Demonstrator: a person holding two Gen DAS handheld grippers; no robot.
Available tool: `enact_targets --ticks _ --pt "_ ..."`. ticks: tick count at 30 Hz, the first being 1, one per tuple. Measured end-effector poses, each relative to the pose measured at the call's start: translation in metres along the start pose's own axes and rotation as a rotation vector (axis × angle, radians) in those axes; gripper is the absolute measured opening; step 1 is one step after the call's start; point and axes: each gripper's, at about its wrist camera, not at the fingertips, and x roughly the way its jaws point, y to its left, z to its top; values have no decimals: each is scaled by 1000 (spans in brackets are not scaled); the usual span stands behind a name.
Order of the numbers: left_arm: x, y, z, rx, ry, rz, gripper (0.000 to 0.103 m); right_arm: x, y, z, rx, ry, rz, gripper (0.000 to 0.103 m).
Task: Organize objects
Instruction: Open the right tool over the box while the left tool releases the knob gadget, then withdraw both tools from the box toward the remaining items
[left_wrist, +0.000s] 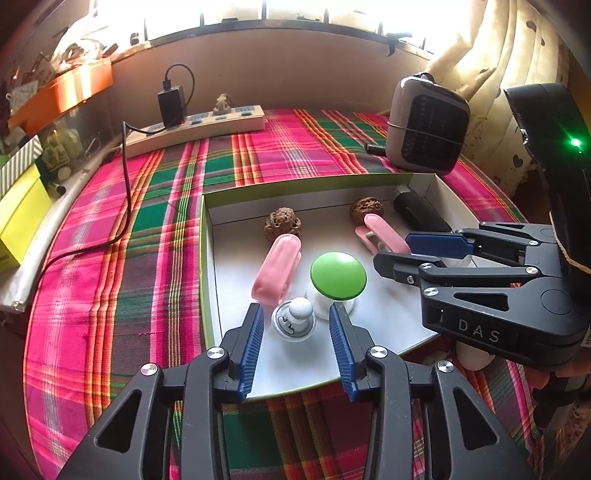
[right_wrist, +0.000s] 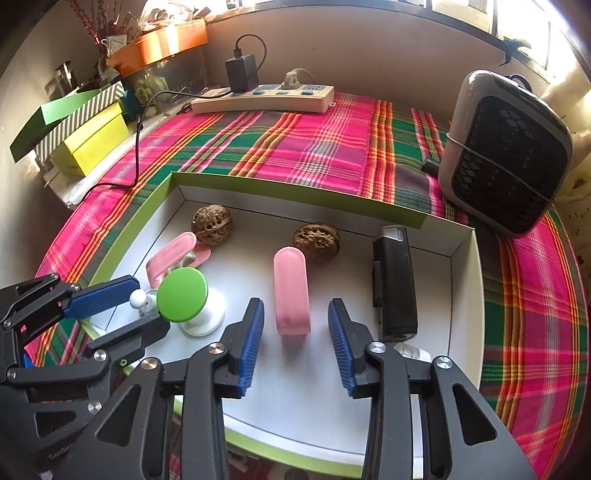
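Note:
A white box with a green rim (left_wrist: 205, 258) (right_wrist: 466, 280) lies on the plaid cloth. In it are two walnuts (left_wrist: 282, 224) (left_wrist: 366, 209), two pink clips (left_wrist: 276, 275) (right_wrist: 291, 291), a green-topped white stand (left_wrist: 338, 275) (right_wrist: 181, 293), a small white ball-topped piece (left_wrist: 295, 319) and a black oblong device (right_wrist: 393, 284). My left gripper (left_wrist: 296, 309) (right_wrist: 138, 308) is open, its pads on either side of the ball-topped piece without touching it. My right gripper (right_wrist: 295, 303) (left_wrist: 393, 252) is open, and the upright pink clip stands between its pads with gaps on both sides.
A grey heater (right_wrist: 509, 155) stands at the back right near the box corner. A power strip (right_wrist: 264, 98) with a black charger and trailing cable lies at the back. Yellow and striped boxes (right_wrist: 92, 140) and an orange tray (right_wrist: 162, 40) are stacked at the left.

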Motion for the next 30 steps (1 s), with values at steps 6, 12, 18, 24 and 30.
enact_targets --ticks 6,12,18,24,30 --pt "-9 -2 -2 -3 -11 -1 36 -13 0 -3 -2 -27 -12 38" --pt "-19 -3 -5 -10 -30 -1 36 -26 1 -10 5 -54 -20 38" --pt "-36 -3 -11 -22 -68 1 36 -44 1 -20 17 -91 -24 38" --pt "-49 -5 -19 -30 -90 -12 36 -66 -2 -35 38 -139 -37 39" --pt "-57 -9 -29 -26 -96 -25 36 -81 -6 -57 81 -163 -36 43"
